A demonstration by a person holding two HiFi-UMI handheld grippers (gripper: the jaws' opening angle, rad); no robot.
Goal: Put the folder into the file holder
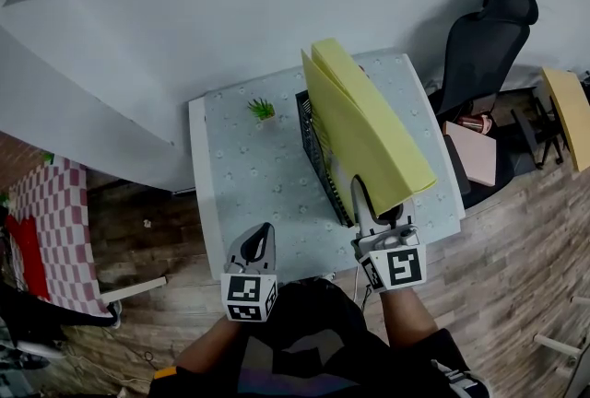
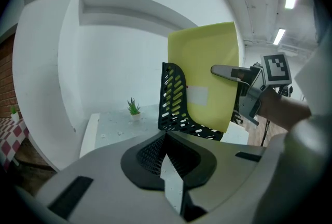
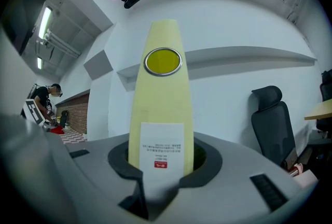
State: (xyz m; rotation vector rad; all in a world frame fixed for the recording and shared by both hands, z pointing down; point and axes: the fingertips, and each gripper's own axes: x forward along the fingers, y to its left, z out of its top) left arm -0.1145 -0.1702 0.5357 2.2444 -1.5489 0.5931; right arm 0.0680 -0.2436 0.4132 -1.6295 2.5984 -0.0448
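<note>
A yellow folder (image 1: 369, 124) stands tilted over the black perforated file holder (image 1: 318, 157) on the white table (image 1: 249, 175). In the left gripper view the folder's (image 2: 207, 62) lower part sits inside the holder (image 2: 174, 101), behind its slotted wall. My right gripper (image 1: 373, 203) is shut on the folder's near spine. In the right gripper view that spine (image 3: 161, 114), with a white label and a ring hole, rises from between the jaws (image 3: 161, 166). My left gripper (image 1: 263, 235) hangs at the table's near edge, left of the holder, its jaws (image 2: 166, 135) shut on nothing.
A small green plant (image 1: 262, 109) in a white pot stands at the table's far side, left of the holder. A black office chair (image 1: 484, 37) with a pink box (image 1: 472, 152) on it stands to the right. Farther right is a wooden tabletop (image 1: 567, 111).
</note>
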